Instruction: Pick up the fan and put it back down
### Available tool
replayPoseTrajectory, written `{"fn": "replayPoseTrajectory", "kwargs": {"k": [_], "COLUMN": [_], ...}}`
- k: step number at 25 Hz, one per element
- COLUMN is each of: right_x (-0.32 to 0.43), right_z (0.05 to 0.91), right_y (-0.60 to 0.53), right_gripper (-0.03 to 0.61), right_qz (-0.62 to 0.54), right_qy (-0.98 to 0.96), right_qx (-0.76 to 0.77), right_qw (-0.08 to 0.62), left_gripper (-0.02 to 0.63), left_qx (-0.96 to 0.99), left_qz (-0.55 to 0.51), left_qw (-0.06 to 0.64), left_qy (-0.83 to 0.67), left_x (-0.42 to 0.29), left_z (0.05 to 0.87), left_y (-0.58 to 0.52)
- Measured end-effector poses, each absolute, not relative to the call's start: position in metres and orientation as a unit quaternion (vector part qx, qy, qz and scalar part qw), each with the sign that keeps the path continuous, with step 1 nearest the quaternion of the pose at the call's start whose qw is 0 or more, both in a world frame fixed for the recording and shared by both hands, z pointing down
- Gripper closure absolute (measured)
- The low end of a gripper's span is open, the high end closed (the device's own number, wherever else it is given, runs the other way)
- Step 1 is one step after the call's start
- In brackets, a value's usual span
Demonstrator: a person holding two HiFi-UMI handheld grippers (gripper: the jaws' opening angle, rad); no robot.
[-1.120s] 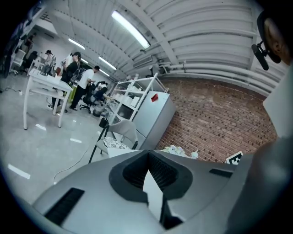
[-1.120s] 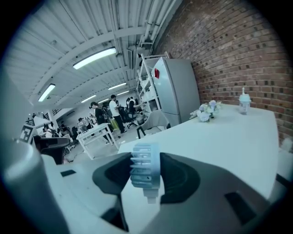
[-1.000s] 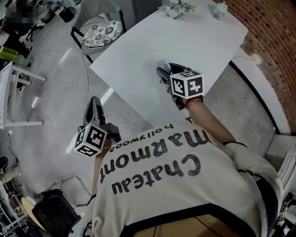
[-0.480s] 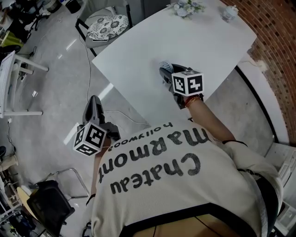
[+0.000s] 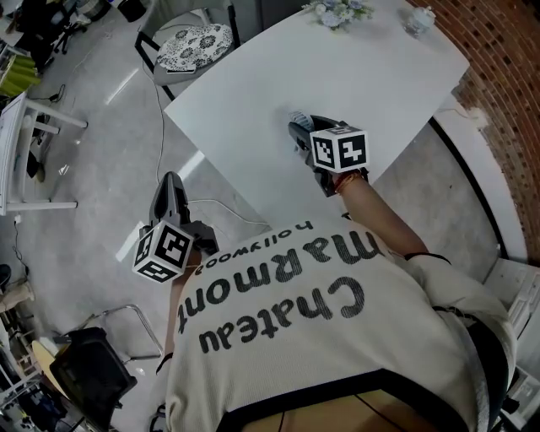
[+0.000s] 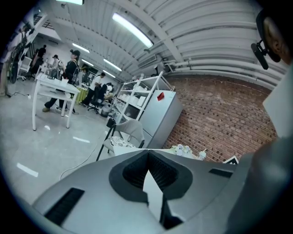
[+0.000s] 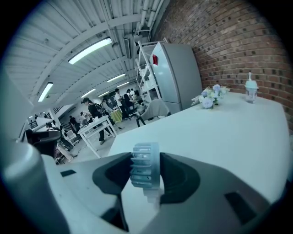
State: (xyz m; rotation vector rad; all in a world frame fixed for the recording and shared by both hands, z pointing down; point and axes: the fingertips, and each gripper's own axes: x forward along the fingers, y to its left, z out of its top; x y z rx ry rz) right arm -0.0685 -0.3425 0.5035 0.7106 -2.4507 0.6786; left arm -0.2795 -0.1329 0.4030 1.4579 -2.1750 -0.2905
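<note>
A small fan with a pale ribbed round head stands upright between the jaws of my right gripper, which is shut on it; both pads press the head's sides. In the head view this right gripper is over the near part of the white table, and the fan peeks out at its tip. I cannot tell whether the fan's foot touches the table. My left gripper hangs off the table's left edge over the floor. Its jaws meet at the tips, shut on nothing, in the left gripper view.
Flowers and a small cup stand at the table's far end. A chair with a patterned cushion is beyond the far left corner. A brick wall runs along the right, and a white side table stands at the left.
My right gripper has sunk slightly toward the table with the fan still in it. The left gripper has stayed where it was.
</note>
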Motion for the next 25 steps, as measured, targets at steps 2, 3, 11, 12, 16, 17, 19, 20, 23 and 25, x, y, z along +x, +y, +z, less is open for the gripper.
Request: {"fn": "replayPoseTrajectory", "kwargs": {"k": [2, 3, 11, 12, 16, 17, 19, 20, 23, 25], "right_x": [-0.068, -0.068, -0.068, -0.067, -0.066, -0.065, -0.064, -0.064, -0.063, -0.063], "right_z": [0.503, 0.503, 0.505, 0.505, 0.505, 0.505, 0.505, 0.505, 0.507, 0.508], "right_y": [-0.34, -0.339, -0.338, -0.338, -0.337, -0.336, -0.335, -0.334, -0.332, -0.33], "right_gripper": [0.393, 0.393, 0.391, 0.391, 0.393, 0.393, 0.393, 0.392, 0.391, 0.391], "right_qz": [0.248, 0.247, 0.245, 0.245, 0.243, 0.243, 0.241, 0.241, 0.237, 0.234], "right_qy": [-0.9, -0.901, -0.902, -0.902, -0.902, -0.902, -0.902, -0.902, -0.901, -0.901], "right_qx": [0.258, 0.257, 0.255, 0.255, 0.255, 0.255, 0.256, 0.256, 0.257, 0.257], "right_qw": [0.249, 0.249, 0.249, 0.249, 0.251, 0.251, 0.25, 0.251, 0.255, 0.258], "left_gripper": [0.612, 0.612, 0.612, 0.612, 0.612, 0.612, 0.612, 0.612, 0.612, 0.612], "left_qx": [0.537, 0.538, 0.543, 0.543, 0.542, 0.543, 0.544, 0.544, 0.546, 0.546], "left_qz": [-0.107, -0.107, -0.108, -0.107, -0.108, -0.108, -0.109, -0.109, -0.11, -0.11], "left_qw": [0.25, 0.25, 0.249, 0.25, 0.252, 0.253, 0.253, 0.254, 0.255, 0.255], "left_qy": [-0.798, -0.798, -0.795, -0.795, -0.794, -0.794, -0.793, -0.792, -0.791, -0.791], "left_x": [-0.279, -0.278, -0.278, -0.277, -0.277, -0.276, -0.275, -0.275, -0.275, -0.275], "left_z": [0.403, 0.402, 0.402, 0.402, 0.403, 0.403, 0.404, 0.405, 0.406, 0.406], "left_y": [-0.133, -0.134, -0.139, -0.139, -0.138, -0.138, -0.139, -0.139, -0.138, -0.137]}}
